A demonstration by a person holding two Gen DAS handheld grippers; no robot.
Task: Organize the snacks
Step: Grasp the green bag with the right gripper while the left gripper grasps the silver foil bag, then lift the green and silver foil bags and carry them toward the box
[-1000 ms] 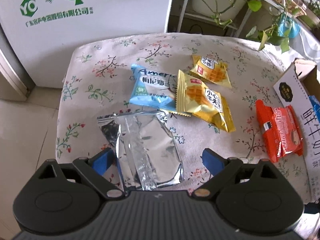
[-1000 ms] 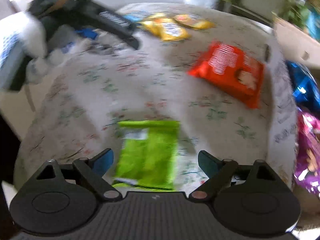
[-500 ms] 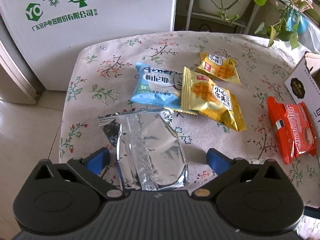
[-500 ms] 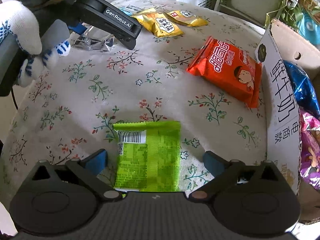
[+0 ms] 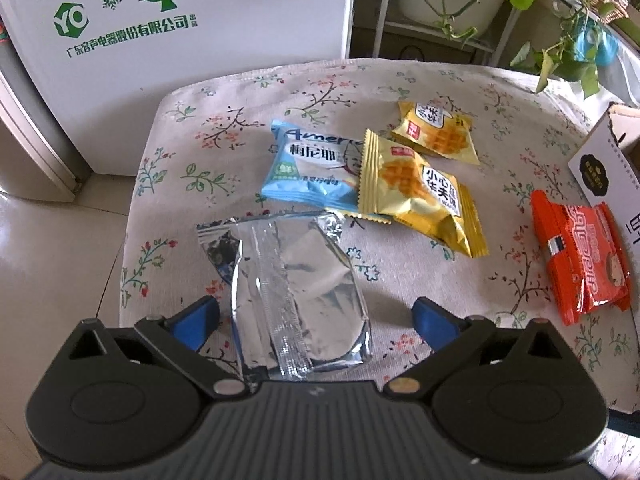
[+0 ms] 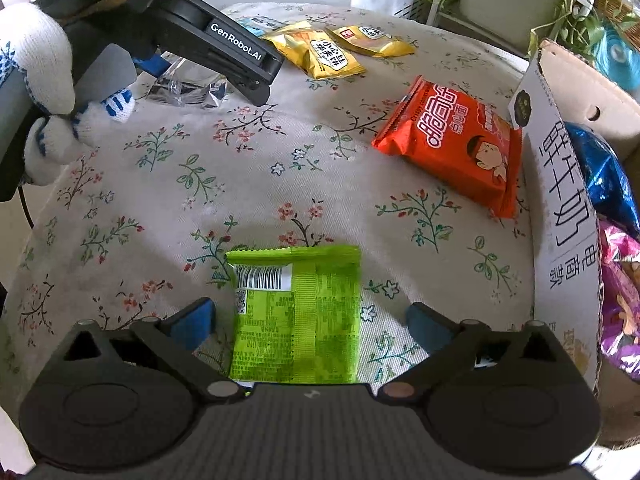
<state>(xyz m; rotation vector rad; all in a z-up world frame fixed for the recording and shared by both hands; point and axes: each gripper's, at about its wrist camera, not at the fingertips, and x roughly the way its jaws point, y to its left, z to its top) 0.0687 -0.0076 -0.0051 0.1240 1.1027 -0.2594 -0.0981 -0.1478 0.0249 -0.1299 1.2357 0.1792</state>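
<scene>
Squarely between each gripper's fingers, a snack packet [image 5: 298,296]

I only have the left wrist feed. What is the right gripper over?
Observer: The right gripper is open over a green packet. The packet lies flat on the cloth, barcode side up, between the fingers, and the pads are clear of it.
Operator: There's a box at my right edge and I can't see inside it. Is anything in it?
Observer: Yes. The cardboard box already holds a blue foil bag and some purple packets.
</scene>
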